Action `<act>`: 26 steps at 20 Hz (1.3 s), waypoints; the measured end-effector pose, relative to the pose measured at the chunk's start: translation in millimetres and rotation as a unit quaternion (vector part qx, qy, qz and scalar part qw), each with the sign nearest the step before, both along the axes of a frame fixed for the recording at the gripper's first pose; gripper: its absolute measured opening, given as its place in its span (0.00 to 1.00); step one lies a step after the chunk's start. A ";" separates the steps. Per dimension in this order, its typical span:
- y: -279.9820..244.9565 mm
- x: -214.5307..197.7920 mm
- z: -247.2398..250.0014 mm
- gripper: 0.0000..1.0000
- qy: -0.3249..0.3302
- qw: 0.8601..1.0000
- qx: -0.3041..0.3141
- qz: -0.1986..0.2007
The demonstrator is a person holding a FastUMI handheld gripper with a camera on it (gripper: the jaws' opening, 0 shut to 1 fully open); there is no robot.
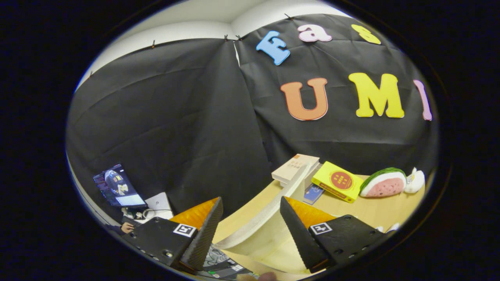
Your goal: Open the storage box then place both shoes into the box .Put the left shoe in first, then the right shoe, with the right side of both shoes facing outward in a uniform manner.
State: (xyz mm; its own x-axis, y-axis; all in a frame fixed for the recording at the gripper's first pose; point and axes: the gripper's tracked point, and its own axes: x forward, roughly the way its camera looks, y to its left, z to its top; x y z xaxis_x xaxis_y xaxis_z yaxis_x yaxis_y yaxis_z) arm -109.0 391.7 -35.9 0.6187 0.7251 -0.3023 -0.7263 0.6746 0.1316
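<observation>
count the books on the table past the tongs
3, though others may be hidden: a beige book farthest back, a yellow book beside the watermelon plush, and a small blue book between them. The tongs are open.

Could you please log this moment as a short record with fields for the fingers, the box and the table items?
fingers: gripper open, apart, gripping nothing
between fingers: raised cream-white plastic lid of the storage box, its edge running away from them
table: light wooden tabletop
beyond fingers: beige book, yellow box with red circle, watermelon-slice plush, small white plush
shoes: none identifiable
</observation>
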 end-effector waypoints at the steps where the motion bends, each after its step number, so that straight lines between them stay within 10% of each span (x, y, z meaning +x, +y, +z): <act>1: 3.4 -2.9 -0.5 0.90 0.005 1.000 0.002 0.007; 12: -47.0 23.6 0.3 0.90 0.017 0.998 0.013 -0.054; 26: -280.5 53.5 -48.2 0.90 -0.028 0.956 -0.062 -0.286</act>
